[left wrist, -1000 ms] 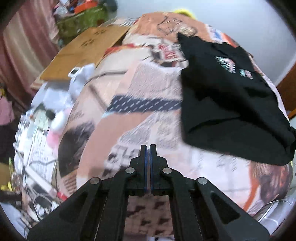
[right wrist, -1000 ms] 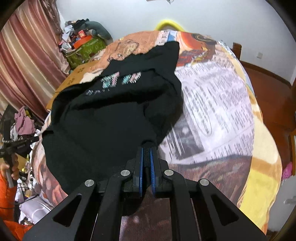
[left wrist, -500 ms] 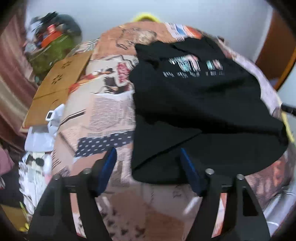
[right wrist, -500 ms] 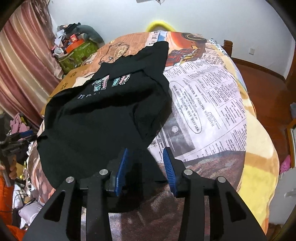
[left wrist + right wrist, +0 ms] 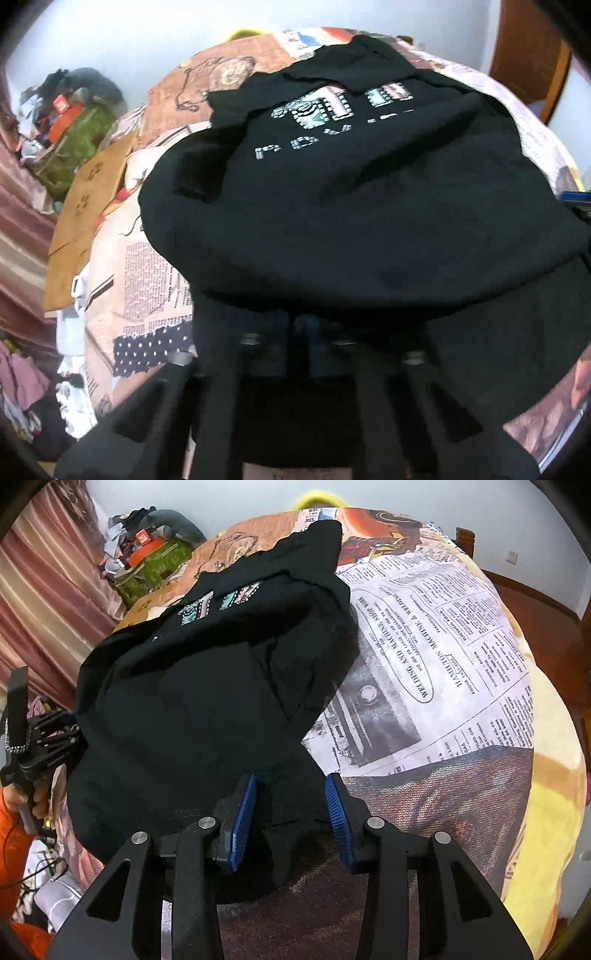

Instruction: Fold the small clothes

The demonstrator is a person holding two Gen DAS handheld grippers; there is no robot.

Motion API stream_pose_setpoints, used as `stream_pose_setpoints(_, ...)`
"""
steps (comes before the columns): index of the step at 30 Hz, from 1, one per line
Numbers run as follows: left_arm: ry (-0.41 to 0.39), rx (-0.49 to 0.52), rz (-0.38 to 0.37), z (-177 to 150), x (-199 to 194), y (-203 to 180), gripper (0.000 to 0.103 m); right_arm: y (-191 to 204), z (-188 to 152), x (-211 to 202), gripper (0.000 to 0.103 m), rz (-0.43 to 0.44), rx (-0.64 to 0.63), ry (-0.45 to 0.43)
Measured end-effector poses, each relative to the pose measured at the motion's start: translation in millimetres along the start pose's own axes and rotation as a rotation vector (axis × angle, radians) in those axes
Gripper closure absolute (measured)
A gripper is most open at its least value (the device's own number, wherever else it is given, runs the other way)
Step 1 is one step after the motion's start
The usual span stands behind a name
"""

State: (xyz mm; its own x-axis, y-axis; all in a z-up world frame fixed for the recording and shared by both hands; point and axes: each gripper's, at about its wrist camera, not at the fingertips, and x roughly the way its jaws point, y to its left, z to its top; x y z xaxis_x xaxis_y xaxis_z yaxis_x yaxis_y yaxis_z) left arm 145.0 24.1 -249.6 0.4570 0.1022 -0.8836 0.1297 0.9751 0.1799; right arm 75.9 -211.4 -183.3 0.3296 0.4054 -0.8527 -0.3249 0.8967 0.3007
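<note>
My left hand-held gripper [image 5: 297, 341] sits at the near hem of a black t-shirt [image 5: 369, 206], its blue pads close together with only a narrow gap, though motion blur keeps me from telling whether they pinch the cloth. The shirt lies spread on a bed with a newspaper-print blanket [image 5: 147, 280], its pale printed lettering [image 5: 340, 122] facing up. A flat piece of brown cardboard [image 5: 81, 221] lies to the left beside the bed.
</note>
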Motion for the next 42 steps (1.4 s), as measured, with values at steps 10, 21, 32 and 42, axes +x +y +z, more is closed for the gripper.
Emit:
stream_pose_setpoints(10,-0.094,-0.329,-0.061,-28.1,-61.0,83.2,0.101,-3.1,-1.5,-11.5,0.067,-0.010,-0.002,-0.025)
stream_pose_setpoints(21,-0.018,-0.562,-0.045,-108.5,-61.1,125.3,0.101,13.6,-0.1,-6.6,0.067,0.006,-0.029,-0.018)
stream_pose_setpoints(32,-0.015,-0.541,0.006,-115.1,-61.2,124.2,0.100,21.0,-8.2,-17.8,0.067,0.003,-0.061,-0.007)
stream_pose_setpoints(42,0.005,-0.353,0.098,-92.3,-42.8,103.3,0.079,29.7,-17.9,-12.1,0.067,0.049,-0.043,0.031)
